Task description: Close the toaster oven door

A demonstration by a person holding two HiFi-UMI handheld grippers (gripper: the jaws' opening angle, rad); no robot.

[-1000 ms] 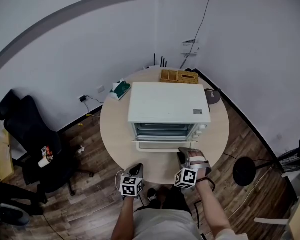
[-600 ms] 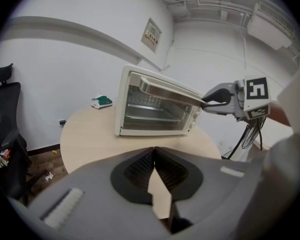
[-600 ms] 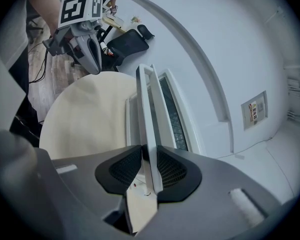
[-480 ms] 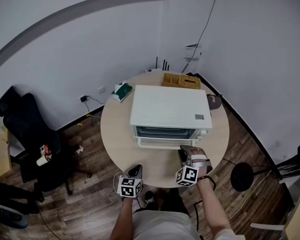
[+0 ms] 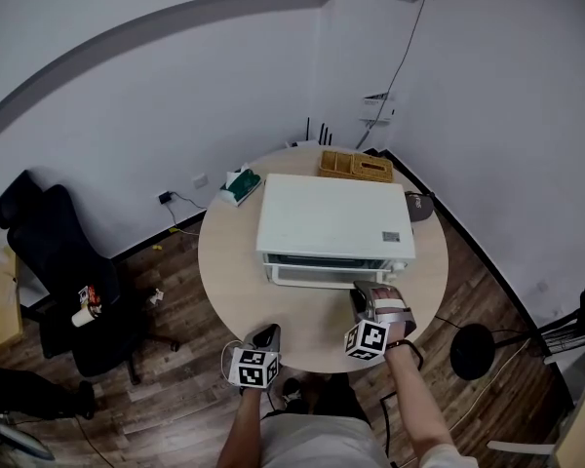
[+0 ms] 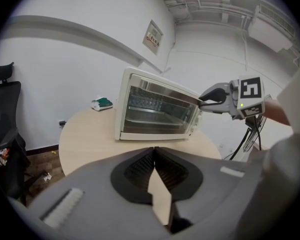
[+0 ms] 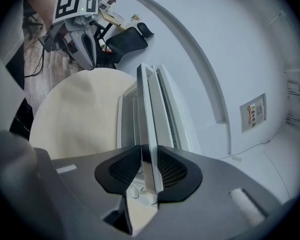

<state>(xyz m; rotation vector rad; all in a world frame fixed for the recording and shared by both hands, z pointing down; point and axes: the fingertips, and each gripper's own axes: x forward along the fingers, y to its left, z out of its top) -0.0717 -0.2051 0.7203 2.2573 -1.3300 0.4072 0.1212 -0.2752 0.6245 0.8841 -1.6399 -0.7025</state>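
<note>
The toaster oven (image 5: 331, 213) sat mid round table (image 5: 229, 271), its door (image 5: 322, 274) nearly upright with the top edge between the right gripper (image 7: 149, 156) jaws, which had just been widening, while the left gripper (image 6: 154, 150) hung pinched together on nothing at the near rim, a wooden tray (image 5: 355, 166) and green packet (image 5: 239, 184) lying behind.
</note>
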